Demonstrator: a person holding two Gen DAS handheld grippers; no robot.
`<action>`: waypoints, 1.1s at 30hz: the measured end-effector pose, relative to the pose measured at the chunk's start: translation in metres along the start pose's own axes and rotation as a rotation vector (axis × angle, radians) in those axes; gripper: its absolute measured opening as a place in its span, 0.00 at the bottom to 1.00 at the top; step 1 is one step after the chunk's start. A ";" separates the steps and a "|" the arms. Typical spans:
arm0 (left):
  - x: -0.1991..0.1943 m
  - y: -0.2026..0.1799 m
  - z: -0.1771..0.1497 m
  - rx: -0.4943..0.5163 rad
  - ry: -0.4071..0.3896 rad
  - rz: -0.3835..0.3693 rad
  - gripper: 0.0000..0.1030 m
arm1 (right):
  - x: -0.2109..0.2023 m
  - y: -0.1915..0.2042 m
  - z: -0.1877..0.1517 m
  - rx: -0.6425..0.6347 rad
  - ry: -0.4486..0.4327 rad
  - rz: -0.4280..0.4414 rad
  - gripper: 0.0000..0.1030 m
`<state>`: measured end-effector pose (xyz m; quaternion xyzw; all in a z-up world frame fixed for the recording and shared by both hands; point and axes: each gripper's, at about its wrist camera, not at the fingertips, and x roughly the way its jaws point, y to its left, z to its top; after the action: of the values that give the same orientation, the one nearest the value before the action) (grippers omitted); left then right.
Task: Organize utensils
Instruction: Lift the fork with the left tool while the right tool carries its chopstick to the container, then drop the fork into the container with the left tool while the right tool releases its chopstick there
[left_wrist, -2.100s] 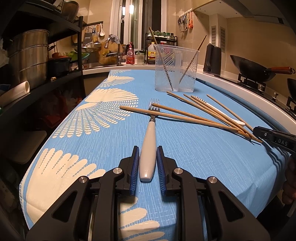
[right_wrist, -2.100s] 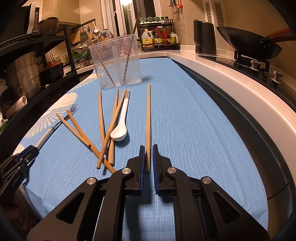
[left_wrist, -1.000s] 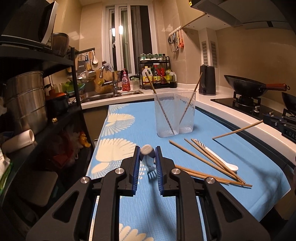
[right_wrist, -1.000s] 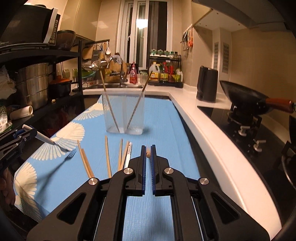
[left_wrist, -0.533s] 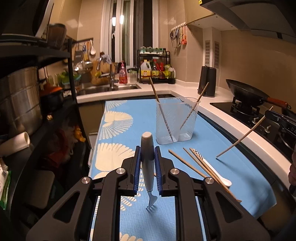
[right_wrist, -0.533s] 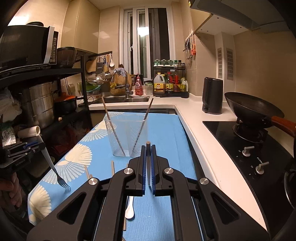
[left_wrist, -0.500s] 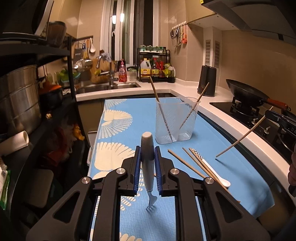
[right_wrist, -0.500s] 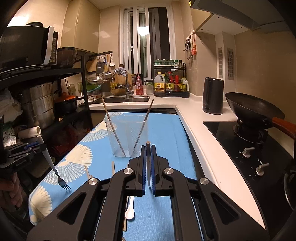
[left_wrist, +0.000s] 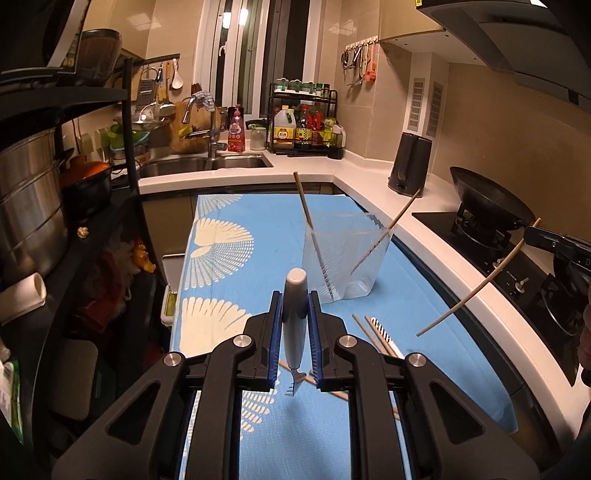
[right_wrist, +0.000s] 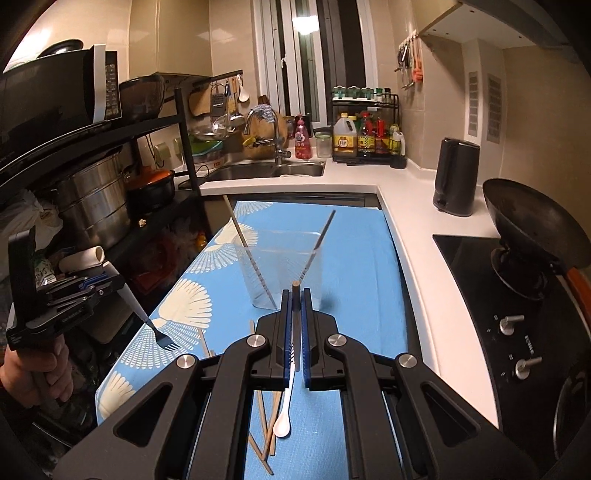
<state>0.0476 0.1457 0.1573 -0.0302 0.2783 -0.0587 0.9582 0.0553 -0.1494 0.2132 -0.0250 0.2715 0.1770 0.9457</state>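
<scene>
a home kitchen: sink (left_wrist: 207, 162) with tap, wok (left_wrist: 487, 201) on gas stove, kettle (right_wrist: 456, 177), shelf of sauce bottles (right_wrist: 365, 142).

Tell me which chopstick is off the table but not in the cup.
The chopstick clamped in the right gripper, held in the air. Two others stand in the clear cup; the rest lie on the blue cloth.

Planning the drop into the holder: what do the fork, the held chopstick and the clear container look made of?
Fork: glossy pale handle, likely plastic or ceramic; dark tines look metal.
Chopstick: matte tan, probably bamboo or wood.
Container: see-through and thin-walled, likely plastic; glass can't be ruled out.
</scene>
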 end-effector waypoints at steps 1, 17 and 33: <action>0.001 -0.001 0.006 0.001 0.000 -0.006 0.13 | 0.000 0.001 0.006 -0.005 0.005 0.006 0.05; 0.047 -0.037 0.163 0.005 -0.078 -0.134 0.13 | 0.010 0.014 0.145 -0.049 -0.117 0.051 0.04; 0.193 -0.051 0.123 0.050 0.124 -0.135 0.12 | 0.138 -0.004 0.117 0.005 0.017 0.055 0.04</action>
<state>0.2711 0.0731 0.1636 -0.0215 0.3327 -0.1317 0.9335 0.2252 -0.0919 0.2405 -0.0169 0.2804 0.2021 0.9382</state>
